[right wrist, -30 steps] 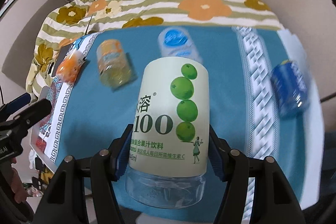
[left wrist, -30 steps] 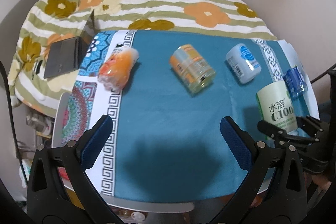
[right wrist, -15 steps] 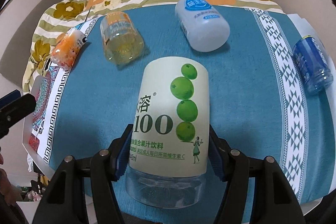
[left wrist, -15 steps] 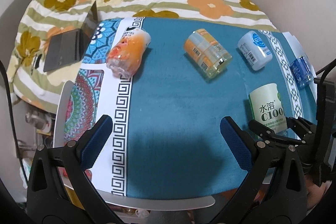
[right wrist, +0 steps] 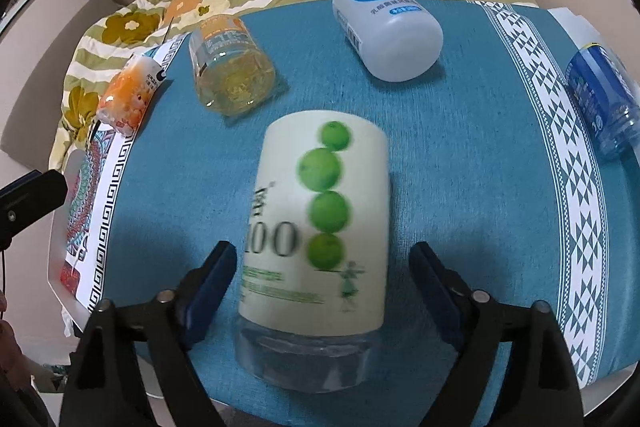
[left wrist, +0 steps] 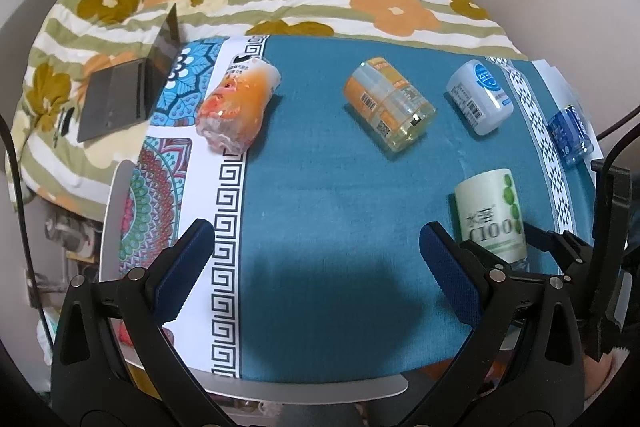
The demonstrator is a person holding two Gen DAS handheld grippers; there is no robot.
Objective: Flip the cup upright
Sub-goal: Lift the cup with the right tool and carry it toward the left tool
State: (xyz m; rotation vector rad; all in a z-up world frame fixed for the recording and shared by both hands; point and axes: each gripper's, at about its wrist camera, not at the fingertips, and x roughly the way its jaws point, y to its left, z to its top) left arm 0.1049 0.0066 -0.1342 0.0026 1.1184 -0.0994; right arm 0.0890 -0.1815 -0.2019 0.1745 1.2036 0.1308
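The green-labelled clear cup (right wrist: pixel 316 239), printed with green apples and "100", stands on the teal cloth between the fingers of my right gripper (right wrist: pixel 320 291). The jaws are spread wide and no longer touch it. It also shows in the left wrist view (left wrist: pixel 490 215) at the right, with the right gripper's fingers around its base. My left gripper (left wrist: pixel 316 267) is open and empty above the cloth's front part.
An orange cup (left wrist: pixel 238 111), a yellow cup (left wrist: pixel 390 105), a white cup (left wrist: pixel 480 97) and a blue cup (left wrist: pixel 568 135) lie on their sides on the table. A laptop (left wrist: pixel 128 91) sits on the flowered bedding at back left. The table edge (left wrist: pixel 304 389) is near.
My right gripper has opened and let go of the green-labelled cup, which now stands on the cloth. The left gripper has drifted slightly and stays open.
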